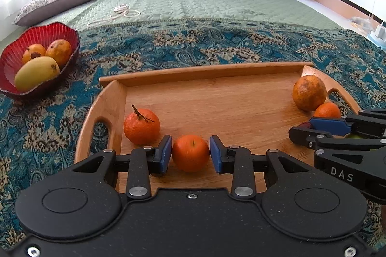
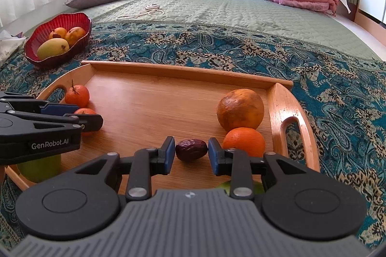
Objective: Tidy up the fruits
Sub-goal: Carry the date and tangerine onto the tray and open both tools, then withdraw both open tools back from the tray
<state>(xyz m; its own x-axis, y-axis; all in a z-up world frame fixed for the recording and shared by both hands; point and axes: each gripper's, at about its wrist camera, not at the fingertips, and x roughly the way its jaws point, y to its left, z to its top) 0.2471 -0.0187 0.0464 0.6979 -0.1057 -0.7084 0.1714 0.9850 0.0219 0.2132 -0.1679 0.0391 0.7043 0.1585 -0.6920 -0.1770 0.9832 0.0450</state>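
Bedding fills both views: a green quilt, then a blue patterned throw on which my wooden tray (image 1: 207,78) sits.

Through the left wrist camera, my left gripper (image 1: 190,153) is closed on a small tangerine (image 1: 190,152) at lower centre of the frame, the blue pads pressing its sides while it rests on the tray floor. A stemmed tangerine (image 1: 141,126) sits just to its left, near the tray's left handle. At the upper left a red bowl (image 1: 9,57) holds a mango (image 1: 36,73) and two more fruits. At the right edge a large orange (image 1: 309,93) touches a smaller one (image 1: 327,110).

Through the right wrist camera, my right gripper (image 2: 191,154) brackets a dark date (image 2: 191,150) at lower centre. Its pads look to be touching the ends, so I judge a light grip. The small orange (image 2: 243,141) sits just right of the right finger, under the large orange (image 2: 240,109).

Risks as I see them: the round tangerine could roll out if my squeeze is off-centre on lifting. The date, wrinkled and small, could slip or get squashed. My right finger could nudge the small orange and set both oranges rolling.
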